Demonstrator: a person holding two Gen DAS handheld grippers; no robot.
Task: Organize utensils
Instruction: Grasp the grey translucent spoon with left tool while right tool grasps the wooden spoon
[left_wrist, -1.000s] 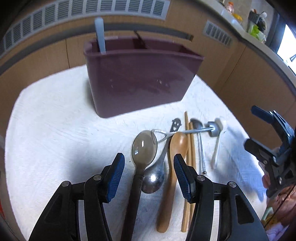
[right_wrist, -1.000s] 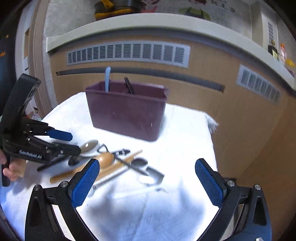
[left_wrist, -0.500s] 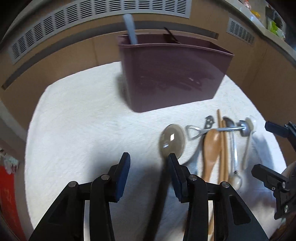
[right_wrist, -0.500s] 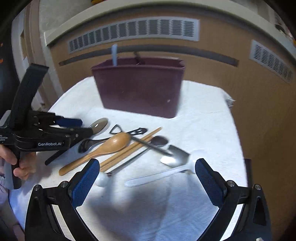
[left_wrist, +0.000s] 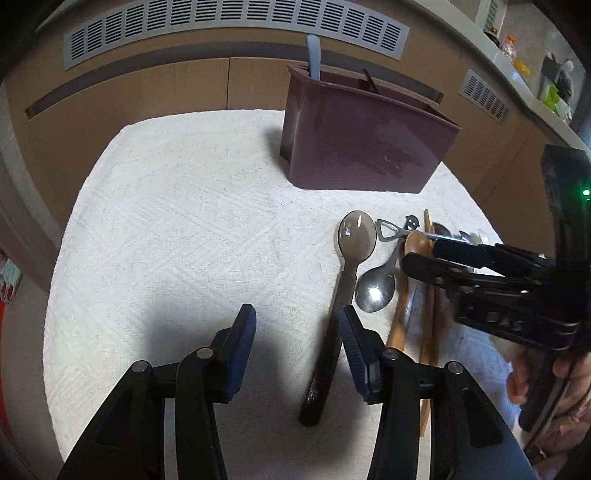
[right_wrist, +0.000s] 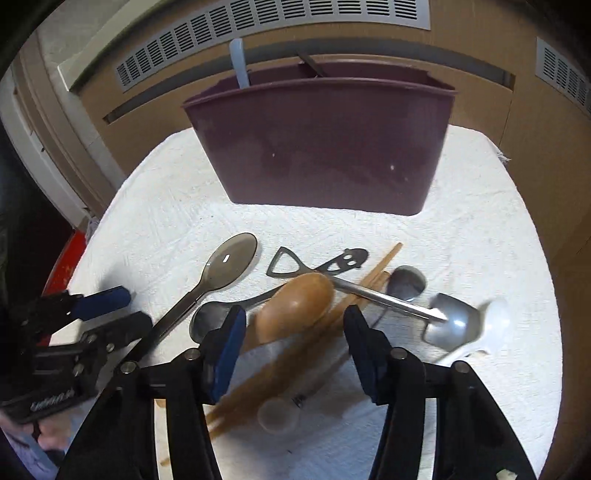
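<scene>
Several utensils lie in a loose pile on the white-cloth worktop (left_wrist: 166, 221), right of centre in the left wrist view, in front of a maroon holder (left_wrist: 362, 144). Smoky translucent spoon (left_wrist: 351, 254) with a dark handle lies closest to the left gripper (left_wrist: 297, 332); its handle runs just beside the right-hand pad, outside the gap. Left jaws half spread, having just opened a little, only bare cloth between them. Next to it a steel spoon (left_wrist: 373, 290), bowl toward the camera, then a wooden spoon (left_wrist: 402, 295) and chopsticks (left_wrist: 430, 295), both motion-blurred. The right gripper (left_wrist: 424, 258) reaches in from the right and covers the far ends of the pile; a hand (left_wrist: 535, 373) grips it at the frame edge. A pale blue handle (left_wrist: 314, 59) and a dark one stick up out of the holder; what they belong to is hidden inside.

Right wrist view: right gripper (right_wrist: 293, 321) hangs over the wooden spoon (right_wrist: 295, 306), jaws half spread and just closing in, straddling the bowl; pads not clearly pressing it. Chopsticks (right_wrist: 380, 266) and spoon handle smear into blur below. A flat bottle opener (right_wrist: 288, 264), a smiley-face cut-out handle (right_wrist: 347, 260), a small steel scoop (right_wrist: 448, 325) and a white plastic spoon (right_wrist: 495, 321) are spread to the right. The left gripper (right_wrist: 122, 310) enters at lower left, partly cut off.
</scene>
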